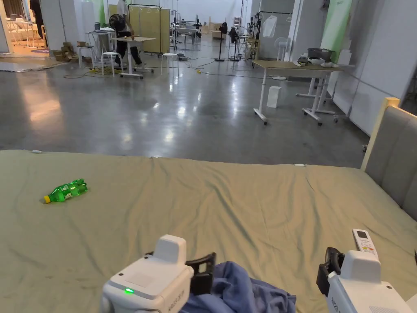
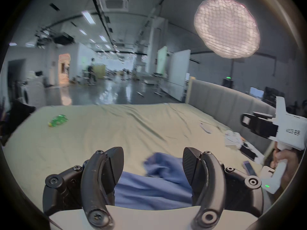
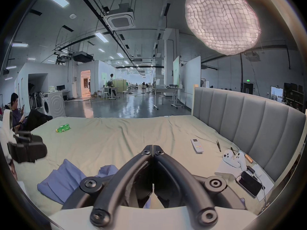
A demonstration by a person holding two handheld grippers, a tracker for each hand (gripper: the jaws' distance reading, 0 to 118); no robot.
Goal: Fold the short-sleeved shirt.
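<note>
The blue short-sleeved shirt (image 1: 244, 289) lies crumpled on the olive bed sheet (image 1: 244, 203) at the near edge. My left gripper (image 1: 202, 269) hovers at the shirt's left side. In the left gripper view its jaws stand wide apart (image 2: 152, 152), with the shirt (image 2: 154, 188) below and between them and nothing pressed. My right gripper (image 1: 332, 265) is to the right of the shirt, over bare sheet. In the right gripper view its jaws are closed tip to tip (image 3: 152, 146) with nothing held, and the shirt (image 3: 61, 182) lies to the lower left.
A green plastic bottle (image 1: 66, 190) lies far left on the bed. A white remote (image 1: 364, 240) rests near the right gripper. Beside the grey headboard (image 3: 249, 125) lie a white game controller (image 3: 234, 158) and a phone (image 3: 250, 183). A person (image 3: 16, 110) sits off the bed's left side.
</note>
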